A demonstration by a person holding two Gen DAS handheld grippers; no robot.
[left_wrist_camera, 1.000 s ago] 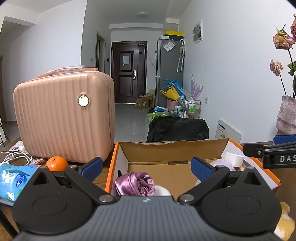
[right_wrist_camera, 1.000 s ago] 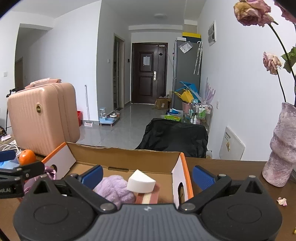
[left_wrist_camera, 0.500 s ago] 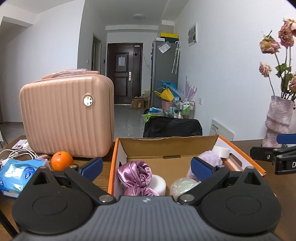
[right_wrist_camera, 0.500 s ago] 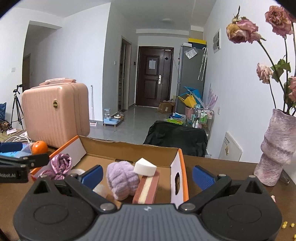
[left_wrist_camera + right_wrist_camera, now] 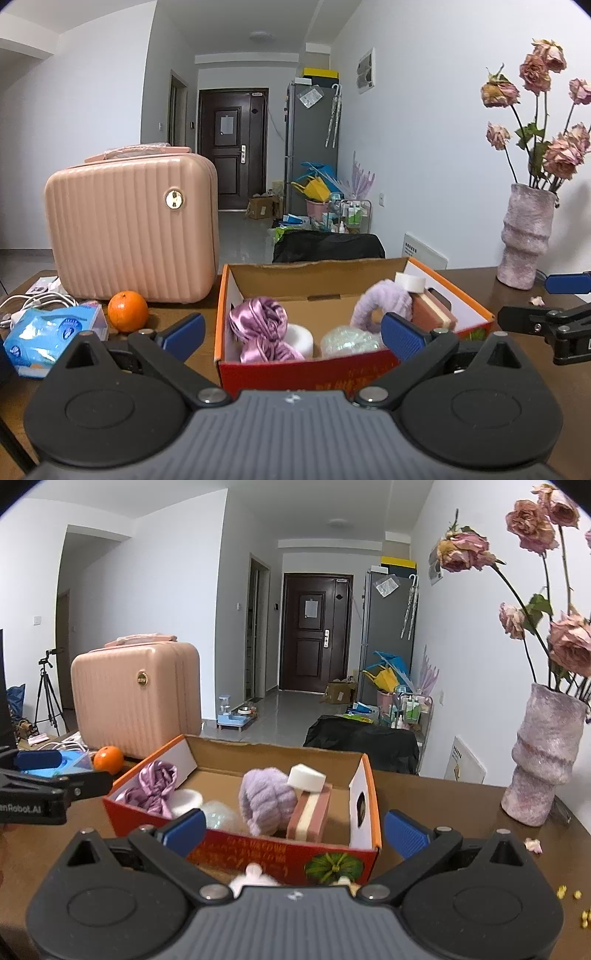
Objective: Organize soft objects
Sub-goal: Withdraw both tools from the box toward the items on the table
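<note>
Cardboard box (image 5: 364, 805) hides a pale lump (image 5: 253, 877) behind the right gripper (image 5: 293, 830); both grippers' fingers spread, empty, the left gripper (image 5: 291, 334) too.

we pull both grippers back from the box (image 5: 439, 282): its red front wall now shows in both views, contents fully visible. left gripper (image 5: 291, 332) and right gripper (image 5: 295, 829) sit farther out, jaws wide as before.

place: home | cues: entry door (image 5: 232, 147), fridge (image 5: 312, 144), suitcase (image 5: 129, 229), flower vase (image 5: 526, 236)
</note>
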